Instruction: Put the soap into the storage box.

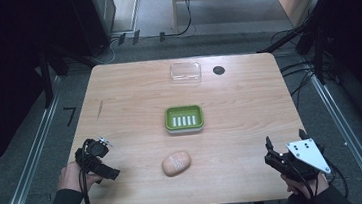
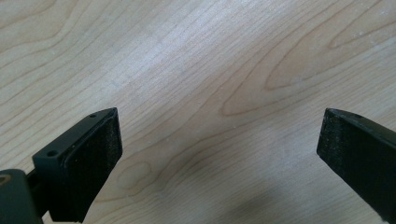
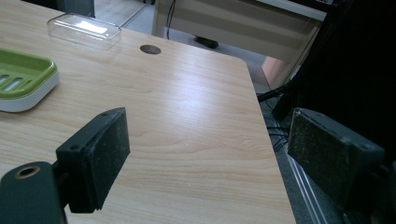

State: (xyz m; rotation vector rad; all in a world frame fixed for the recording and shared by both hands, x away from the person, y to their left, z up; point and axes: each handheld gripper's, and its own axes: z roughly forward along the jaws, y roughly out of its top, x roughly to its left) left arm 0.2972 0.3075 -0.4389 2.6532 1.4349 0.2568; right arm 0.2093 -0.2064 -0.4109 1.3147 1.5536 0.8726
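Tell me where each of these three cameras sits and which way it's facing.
High view: above the person's side, looking forward and down on the table; both hands, left gripper and right gripper enter from below.
Left gripper view: rides the left gripper, aimed steeply down at bare wood between open jaws.
Right gripper view: rides the right gripper, looking across the table's far right corner past open jaws.
Shared: high and right gripper views both show the green soap dish, clear lid and round hole.

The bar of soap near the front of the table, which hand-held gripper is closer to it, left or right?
Left. The left hand-held gripper is a short way to the left of the bar of soap, open over bare wood. The right hand-held gripper is open at the table's right edge, farther off.
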